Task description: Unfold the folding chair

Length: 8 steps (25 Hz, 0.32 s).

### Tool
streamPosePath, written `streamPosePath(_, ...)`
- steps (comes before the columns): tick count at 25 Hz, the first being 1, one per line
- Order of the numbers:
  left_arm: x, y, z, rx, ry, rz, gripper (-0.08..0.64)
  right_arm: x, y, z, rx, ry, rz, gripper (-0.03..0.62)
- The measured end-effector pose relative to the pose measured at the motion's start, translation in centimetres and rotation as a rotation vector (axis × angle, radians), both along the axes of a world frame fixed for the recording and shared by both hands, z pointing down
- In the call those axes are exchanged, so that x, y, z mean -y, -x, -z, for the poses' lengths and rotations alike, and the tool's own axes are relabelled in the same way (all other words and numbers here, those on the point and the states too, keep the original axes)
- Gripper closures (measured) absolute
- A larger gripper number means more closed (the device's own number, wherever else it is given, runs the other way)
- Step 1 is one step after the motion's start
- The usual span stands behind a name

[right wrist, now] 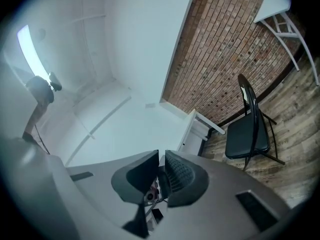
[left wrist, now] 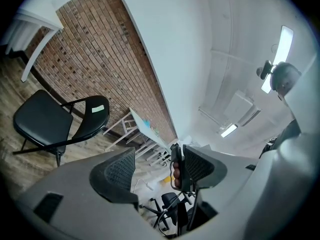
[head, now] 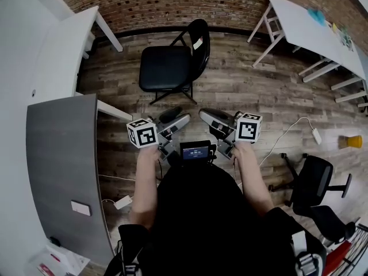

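Note:
The black folding chair [head: 168, 66] stands unfolded on the wood floor near the brick wall, its seat down and a white label on its backrest. It also shows in the left gripper view [left wrist: 49, 120] and in the right gripper view [right wrist: 248, 131], far from both sets of jaws. My left gripper [head: 175, 118] is held level close to my body, open, with nothing between its fingers [left wrist: 117, 170]. My right gripper [head: 205, 115] faces it from the right, tip to tip, and is shut on nothing, its pads [right wrist: 177, 173] nearly touching.
A grey curved desk [head: 57, 160] lies at my left, with a white table [head: 69, 33] behind it. Another white table [head: 313, 25] stands at the back right. A black office chair [head: 313, 183], a white cable with its adapter [head: 316, 135] and a yellow cup [head: 352, 141] are at my right.

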<state>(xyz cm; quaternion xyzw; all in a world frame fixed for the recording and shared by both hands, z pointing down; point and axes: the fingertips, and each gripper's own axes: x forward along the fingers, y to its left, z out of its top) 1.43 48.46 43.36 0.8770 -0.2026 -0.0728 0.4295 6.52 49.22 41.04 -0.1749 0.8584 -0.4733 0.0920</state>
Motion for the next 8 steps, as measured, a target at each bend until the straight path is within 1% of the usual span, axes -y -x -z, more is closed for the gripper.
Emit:
streamPosePath(3, 0.36, 1.04, -0.28, -0.008, 0.001, -0.007, 0.222, 0.28, 1.09, -0.44, -0.006, 0.007, -0.007, 0.543)
streamPosePath(8, -0.08, 1.37, -0.80, -0.005, 0.004, -0.009, 0.222, -0.29, 1.11, -0.96, -0.005, 0.012, -0.015, 0.543)
